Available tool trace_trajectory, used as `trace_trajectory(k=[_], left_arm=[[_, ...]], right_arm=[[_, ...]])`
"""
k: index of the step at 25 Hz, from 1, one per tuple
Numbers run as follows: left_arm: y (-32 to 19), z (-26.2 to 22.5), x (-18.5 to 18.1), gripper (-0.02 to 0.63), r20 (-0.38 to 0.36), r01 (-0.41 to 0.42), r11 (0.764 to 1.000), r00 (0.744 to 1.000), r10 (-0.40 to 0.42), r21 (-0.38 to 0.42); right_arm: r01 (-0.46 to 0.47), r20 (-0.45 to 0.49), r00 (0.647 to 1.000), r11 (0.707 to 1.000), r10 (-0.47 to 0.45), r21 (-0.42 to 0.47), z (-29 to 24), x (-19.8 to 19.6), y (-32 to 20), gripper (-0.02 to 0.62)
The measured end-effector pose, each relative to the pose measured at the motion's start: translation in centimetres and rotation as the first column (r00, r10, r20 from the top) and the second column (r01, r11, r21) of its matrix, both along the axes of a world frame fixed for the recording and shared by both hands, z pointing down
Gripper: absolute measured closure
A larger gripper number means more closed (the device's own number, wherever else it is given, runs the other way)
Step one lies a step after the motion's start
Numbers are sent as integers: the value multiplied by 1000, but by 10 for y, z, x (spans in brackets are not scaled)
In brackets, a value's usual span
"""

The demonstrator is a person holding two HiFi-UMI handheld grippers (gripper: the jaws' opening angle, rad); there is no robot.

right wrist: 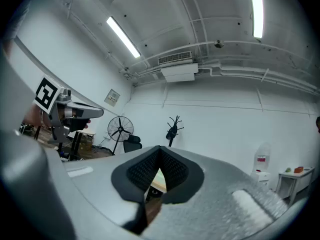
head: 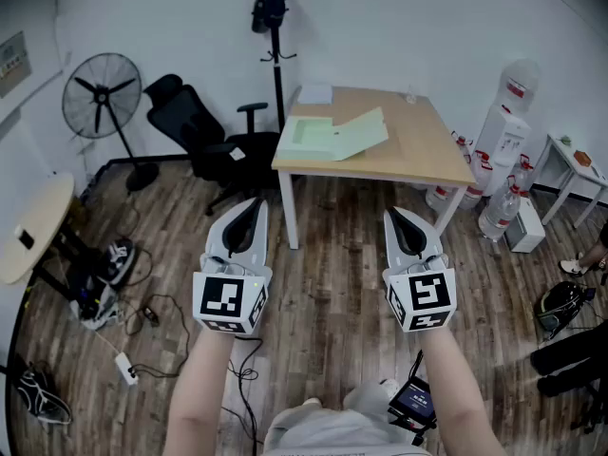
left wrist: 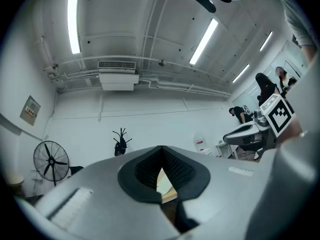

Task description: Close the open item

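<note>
A pale green flat box (head: 334,133) lies with its lid open on the wooden table (head: 423,152) across the room. Both grippers hang in the air over the floor, well short of the table. My left gripper (head: 256,202) is shut and holds nothing, its tips pointing toward the table's left leg. My right gripper (head: 391,215) is also shut and empty, pointing at the table's front edge. In the left gripper view the pads (left wrist: 175,166) meet at the tip, and a sliver of the green box (left wrist: 164,180) shows between them. The right gripper view shows the same with its pads (right wrist: 175,170).
A black office chair (head: 202,133), a floor fan (head: 102,97) and a coat stand (head: 273,22) stand left of the table. Water bottles (head: 502,131) and a small white table (head: 574,165) are to the right. A round table (head: 32,228) and floor cables (head: 142,335) lie at my left.
</note>
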State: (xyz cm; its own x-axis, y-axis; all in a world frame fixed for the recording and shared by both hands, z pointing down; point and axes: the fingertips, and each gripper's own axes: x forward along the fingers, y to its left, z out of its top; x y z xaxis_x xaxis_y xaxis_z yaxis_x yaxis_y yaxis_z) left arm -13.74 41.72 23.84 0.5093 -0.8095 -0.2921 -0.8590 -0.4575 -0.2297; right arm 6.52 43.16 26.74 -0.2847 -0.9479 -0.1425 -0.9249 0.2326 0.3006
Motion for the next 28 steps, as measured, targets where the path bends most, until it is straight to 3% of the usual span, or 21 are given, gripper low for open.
trace_trajectory(k=[5,13,28], left_arm=[[-15,3,-4,595,35,17,1000,999,-18,15],[-66,12,2,595,-28,53,998,998,-54,-34],[-190,22,64,595,-8,98,993,995,-99,-73]], right_arm=[[-4,0,1000,1000,4,-7,0,-2,-16,594],[42,-21,999,999,-42,-7,4,15,-67,594],[63,-22,998,997,-64,-43,16,87,-216,594]])
